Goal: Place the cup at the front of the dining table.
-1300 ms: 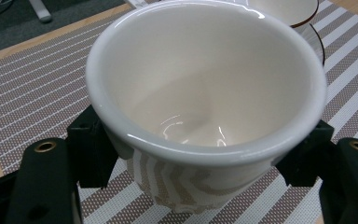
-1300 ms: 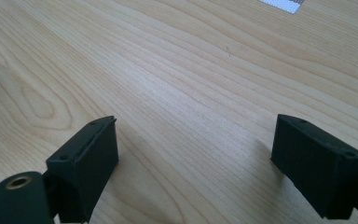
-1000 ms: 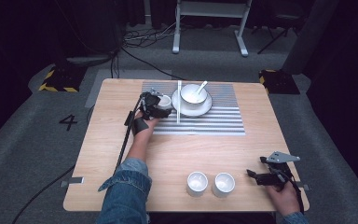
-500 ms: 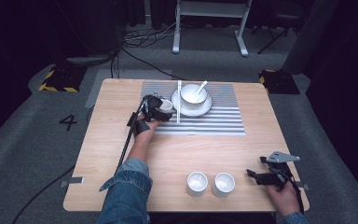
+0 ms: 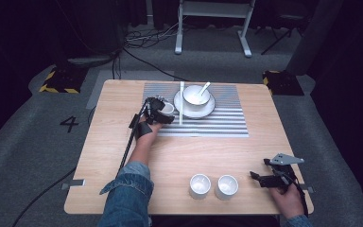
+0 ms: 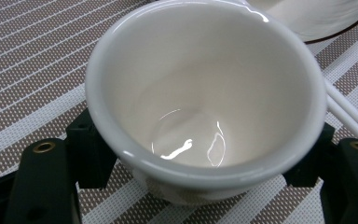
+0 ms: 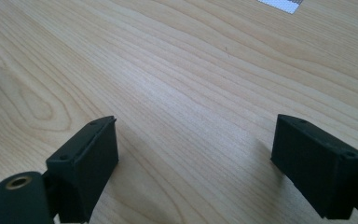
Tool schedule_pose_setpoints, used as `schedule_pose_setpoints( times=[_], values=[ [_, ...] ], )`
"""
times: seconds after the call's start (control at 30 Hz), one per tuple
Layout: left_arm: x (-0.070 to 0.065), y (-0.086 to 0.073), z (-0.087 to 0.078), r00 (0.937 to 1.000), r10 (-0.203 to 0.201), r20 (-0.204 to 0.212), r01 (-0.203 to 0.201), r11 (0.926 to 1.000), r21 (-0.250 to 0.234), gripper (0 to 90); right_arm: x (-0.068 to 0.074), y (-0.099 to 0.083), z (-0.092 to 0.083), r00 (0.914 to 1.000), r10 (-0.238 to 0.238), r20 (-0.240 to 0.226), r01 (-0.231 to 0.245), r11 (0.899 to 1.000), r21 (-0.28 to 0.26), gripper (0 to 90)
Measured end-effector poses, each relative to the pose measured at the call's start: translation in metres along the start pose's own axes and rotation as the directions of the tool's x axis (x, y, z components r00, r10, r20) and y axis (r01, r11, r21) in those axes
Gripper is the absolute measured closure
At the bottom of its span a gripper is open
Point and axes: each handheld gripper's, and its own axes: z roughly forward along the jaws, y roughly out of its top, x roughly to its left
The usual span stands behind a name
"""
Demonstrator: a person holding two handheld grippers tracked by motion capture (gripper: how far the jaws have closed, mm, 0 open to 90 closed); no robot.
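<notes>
White cups (image 5: 213,186) paired at our near counter (image 5: 123,189) edge, our right claw (image 5: 263,179) beside them wide open and empty, farther off our left claw (image 5: 166,113) clamped on a glossy white cup (image 6: 200,98) on the striped mat (image 5: 217,123), chopsticks (image 5: 181,101) and a plate (image 5: 207,109) with bowl (image 5: 196,93) just beyond.

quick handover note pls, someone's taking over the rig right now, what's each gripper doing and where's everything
Left gripper: shut on a white cup, on the striped mat beside the chopsticks and plate with bowl and spoon.
Right gripper: open, nothing held, low over bare table at the near right.
Done: one cup at the mat.
Left, probably: let go of it; two cups wait at the near edge.
</notes>
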Motion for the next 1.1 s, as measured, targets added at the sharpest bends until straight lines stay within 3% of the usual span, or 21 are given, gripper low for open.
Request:
schedule_pose_setpoints(
  times=[0.17,0.23,0.27,0.5,0.6,0.8,0.9,1.03,1.1],
  values=[
    [-0.002,0.001,-0.005,1.0,0.008,-0.001,-0.008,0.9999,-0.014,24.1,0.0,0.0,0.0,1.0,0.0,0.0,0.0,1.0,0.0,14.6],
    [-0.003,0.0,-0.006,0.9999,0.015,-0.007,-0.016,0.9992,-0.036,24.3,0.0,0.0,0.0,1.0,0.0,0.001,0.0,1.0,0.001,14.6],
    [-0.003,-0.002,-0.009,0.9999,0.009,-0.01,-0.009,0.9974,-0.072,24.6,0.0,0.0,0.0,1.0,0.0,0.001,0.0,1.0,0.001,14.6],
    [-0.001,-0.001,-0.017,0.9999,-0.006,-0.01,0.005,0.9965,-0.084,18.8,0.0,0.0,0.0,1.0,0.0,0.001,0.0,1.0,0.001,14.6],
    [-0.006,0.003,-0.032,0.9999,0.011,-0.012,-0.013,0.9888,-0.149,17.9,0.0,0.0,0.0,1.0,0.0,0.0,0.0,1.0,0.001,14.6],
    [-0.013,0.007,-0.048,0.9991,0.041,-0.014,-0.043,0.9826,-0.181,17.7,0.0,0.0,0.0,1.0,0.0,0.0,0.0,1.0,0.0,14.6],
    [-0.017,0.009,-0.058,0.9994,0.034,-0.001,-0.034,0.9792,-0.2,17.6,0.0,0.0,0.0,1.0,0.0,0.0,0.0,1.0,0.0,14.6],
    [-0.02,0.01,-0.065,0.9999,0.013,-0.001,-0.013,0.9801,-0.198,17.8,0.0,0.0,0.0,1.0,0.0,0.0,0.0,1.0,0.0,14.6],
    [-0.022,0.011,-0.071,0.9998,0.005,0.021,0.0,0.9778,-0.209,18.0,0.0,0.0,0.0,1.0,0.001,-0.001,-0.001,1.0,0.0,14.6]
  ],
)
